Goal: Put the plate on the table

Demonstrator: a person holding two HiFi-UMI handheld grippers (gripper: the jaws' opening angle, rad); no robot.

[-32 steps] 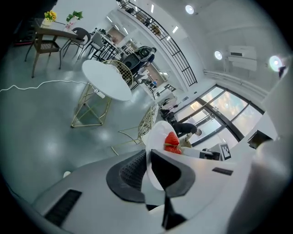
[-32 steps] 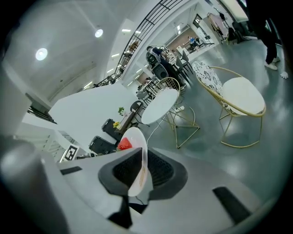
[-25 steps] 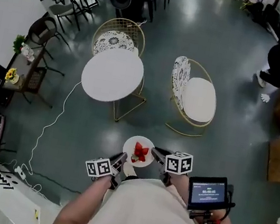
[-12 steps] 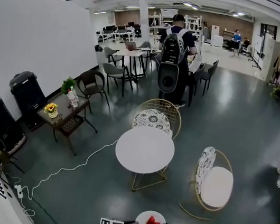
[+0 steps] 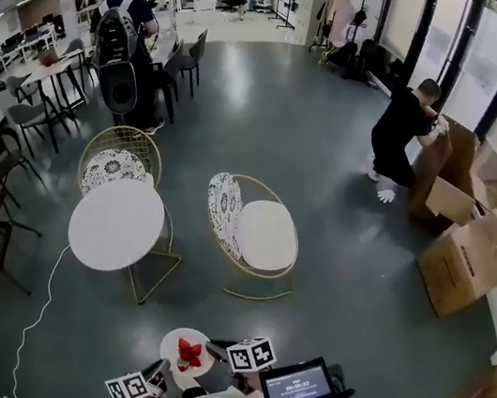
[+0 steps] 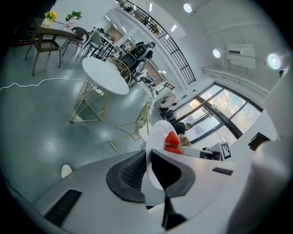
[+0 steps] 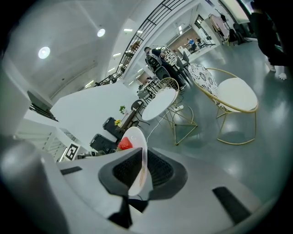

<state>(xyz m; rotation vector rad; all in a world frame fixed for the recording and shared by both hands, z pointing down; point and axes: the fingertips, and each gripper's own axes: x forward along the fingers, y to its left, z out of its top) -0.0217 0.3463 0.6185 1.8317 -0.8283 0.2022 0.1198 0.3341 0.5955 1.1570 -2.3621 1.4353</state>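
White round plate point(image 5: 186, 349) carrying red strawberries point(image 5: 190, 355) sits low by the person's body in the head view. The left gripper point(image 5: 162, 378) and right gripper point(image 5: 214, 349) are on opposite rims, and the round white table point(image 5: 116, 224) is well apart, up-left. Half a second earlier that table was dead ahead, so the head has swung right.

Left gripper view: jaws clamped on the plate's edge. Right gripper view: same deal, pinching the rim.

Best bet is to keep both ends level on the walk over so the berries don't roll, and only let go once it's flat on top.
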